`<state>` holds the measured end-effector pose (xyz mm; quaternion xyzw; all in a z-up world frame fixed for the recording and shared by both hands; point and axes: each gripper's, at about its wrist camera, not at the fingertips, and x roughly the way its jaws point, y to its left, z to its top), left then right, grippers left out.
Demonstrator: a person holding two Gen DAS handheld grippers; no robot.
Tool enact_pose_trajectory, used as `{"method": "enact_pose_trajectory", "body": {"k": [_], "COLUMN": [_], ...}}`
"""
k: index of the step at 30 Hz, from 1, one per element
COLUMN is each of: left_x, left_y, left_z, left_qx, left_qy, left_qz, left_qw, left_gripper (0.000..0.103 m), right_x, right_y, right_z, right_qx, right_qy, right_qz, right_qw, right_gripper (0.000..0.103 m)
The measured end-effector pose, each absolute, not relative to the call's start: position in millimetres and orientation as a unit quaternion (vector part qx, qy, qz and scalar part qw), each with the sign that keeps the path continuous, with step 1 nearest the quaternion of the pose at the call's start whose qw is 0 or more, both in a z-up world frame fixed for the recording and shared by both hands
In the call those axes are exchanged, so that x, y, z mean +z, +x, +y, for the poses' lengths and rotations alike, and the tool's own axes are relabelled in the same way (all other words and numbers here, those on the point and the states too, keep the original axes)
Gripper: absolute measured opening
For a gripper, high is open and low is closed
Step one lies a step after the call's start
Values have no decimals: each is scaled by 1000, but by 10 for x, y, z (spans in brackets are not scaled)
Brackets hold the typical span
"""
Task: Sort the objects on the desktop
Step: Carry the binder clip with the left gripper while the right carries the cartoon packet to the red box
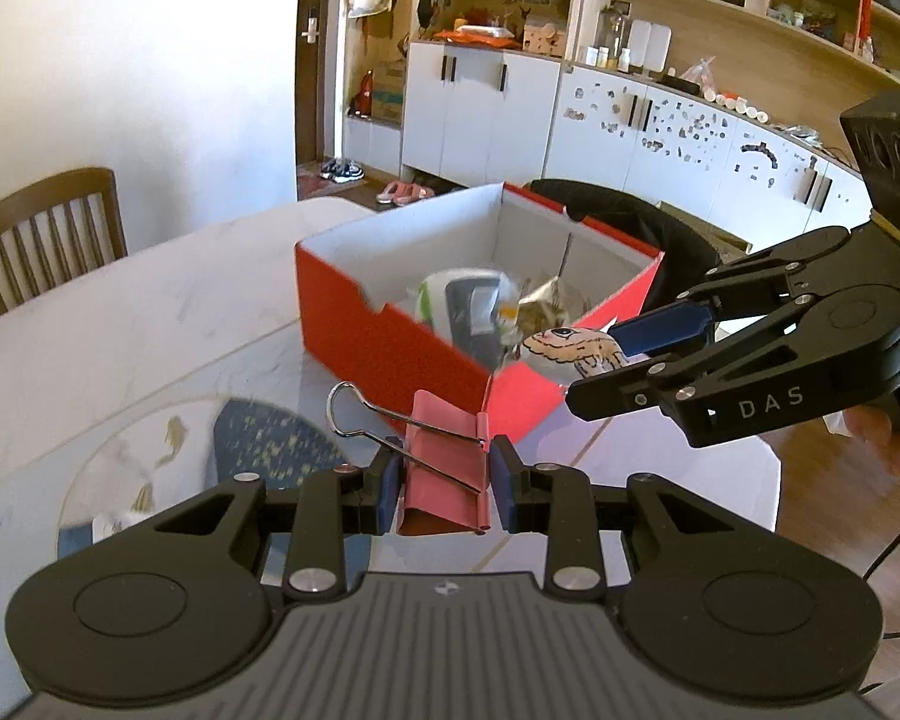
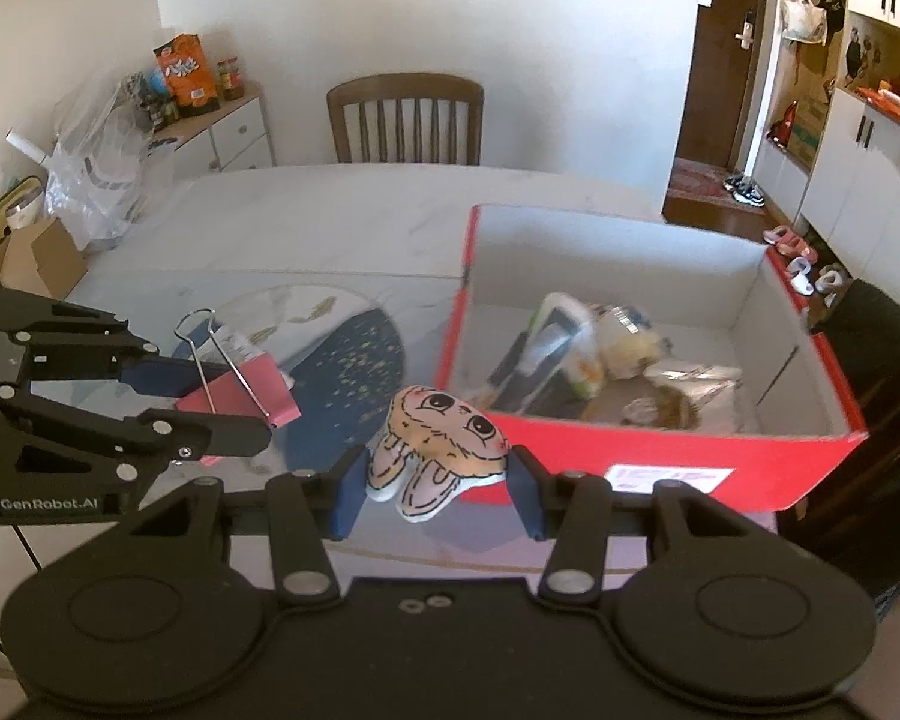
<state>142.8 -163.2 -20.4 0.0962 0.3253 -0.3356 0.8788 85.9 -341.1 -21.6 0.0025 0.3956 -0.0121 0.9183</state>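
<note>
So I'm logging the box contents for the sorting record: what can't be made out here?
- Items in the red cardboard box: motion-blurred in both wrist views.
- White label on its front: too blurred to read.
- Pink binder clip: lower part hidden by left gripper.

Sunlit room: white walls, wooden chair (image 2: 405, 117) behind marble table (image 2: 306, 222), white cabinets (image 1: 480, 114), shelving (image 1: 720, 18).
</note>
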Motion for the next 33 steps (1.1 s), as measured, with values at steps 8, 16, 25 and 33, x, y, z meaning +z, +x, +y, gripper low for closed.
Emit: {"method": "enact_pose_trajectory", "body": {"k": [8,16,25,33], "left_x": [-98,8,119,141], "left_y": [1537,1697,1876,2045], "left_z": [-1971,-2284,-2615,-2943], "left_qx": [-340,-343,-352,-365], "left_qy": [104,115,131,147], "left_qz": [311,299,285,285], "left_qw": [881,883,882,874], "left_gripper": [29,29,29,29], "right_x": [-139,-124,-103,-158], "right_y": [883,943,1025,1147], "right_z": [-3766,-4108,-4427,-4689], "right_qx": [-16,-20,-24,-35], "right_qy": [-1,-3,-7,-10], "right_qz": [384,378,371,376], "right_qw": [923,926,928,926], "right_gripper": [49,49,49,49]}}
